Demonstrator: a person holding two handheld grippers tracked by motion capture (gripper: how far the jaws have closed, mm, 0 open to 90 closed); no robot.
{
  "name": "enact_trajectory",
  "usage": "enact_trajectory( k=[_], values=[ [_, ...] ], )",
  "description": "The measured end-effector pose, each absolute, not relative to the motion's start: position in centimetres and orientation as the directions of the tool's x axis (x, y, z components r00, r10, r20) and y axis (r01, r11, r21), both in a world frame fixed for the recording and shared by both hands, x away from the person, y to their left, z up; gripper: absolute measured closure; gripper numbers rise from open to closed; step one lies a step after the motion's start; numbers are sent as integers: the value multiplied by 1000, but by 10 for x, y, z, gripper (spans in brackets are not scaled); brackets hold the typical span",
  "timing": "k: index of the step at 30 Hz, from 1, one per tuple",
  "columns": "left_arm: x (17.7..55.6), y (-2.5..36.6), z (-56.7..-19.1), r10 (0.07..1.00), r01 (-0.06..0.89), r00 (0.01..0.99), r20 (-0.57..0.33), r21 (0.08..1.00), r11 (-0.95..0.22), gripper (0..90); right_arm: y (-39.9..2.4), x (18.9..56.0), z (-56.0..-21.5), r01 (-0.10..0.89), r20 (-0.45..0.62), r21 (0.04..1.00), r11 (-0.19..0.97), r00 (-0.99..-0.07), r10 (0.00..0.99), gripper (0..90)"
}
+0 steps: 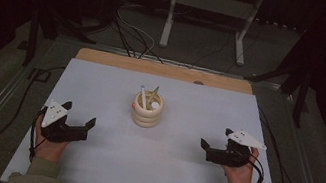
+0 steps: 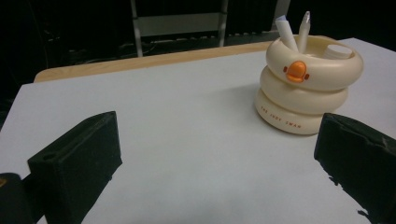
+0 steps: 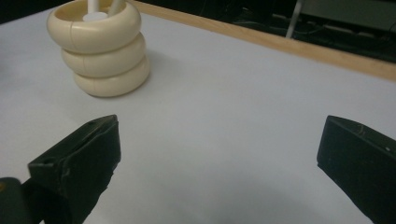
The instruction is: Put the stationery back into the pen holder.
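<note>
I am holding my left gripper low over the white table, jaws spread wide with nothing between them, and my right gripper is sitting the same way on the other side, wide apart and empty. The cream pen holder, a stack of three rounded rings, is standing upright near the middle of the table, between my two grippers and well apart from both.

From the high view I am seeing the holder as small, with a white pen and a grey-tipped pen leaning out of it. My left gripper view is giving me its front: an orange duck bill on the top ring and small orange lettering on the bottom ring. My right gripper view is showing me the plain side of the holder, up at the left, with the pens cut off by the top edge.

A wooden strip is running along the table's far edge, and beyond it cables and a white frame's legs are lying on the dark floor. Bare white surface is lying between each gripper and the holder.
</note>
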State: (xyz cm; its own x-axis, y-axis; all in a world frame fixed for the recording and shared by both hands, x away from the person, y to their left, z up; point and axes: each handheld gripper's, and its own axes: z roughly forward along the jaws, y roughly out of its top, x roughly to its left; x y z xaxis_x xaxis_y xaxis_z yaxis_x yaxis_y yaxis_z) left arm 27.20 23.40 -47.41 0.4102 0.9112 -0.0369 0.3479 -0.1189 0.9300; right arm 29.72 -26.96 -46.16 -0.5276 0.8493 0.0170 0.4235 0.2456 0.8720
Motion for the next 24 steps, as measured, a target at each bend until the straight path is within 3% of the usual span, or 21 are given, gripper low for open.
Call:
enact_trajectory(
  k=[24],
  values=[
    [269, 234, -471, 912, 319, 408, -31, 941, -111, 12, -297, 274, -476, 364, 54, 920, 143, -479, 876, 1]
  ],
)
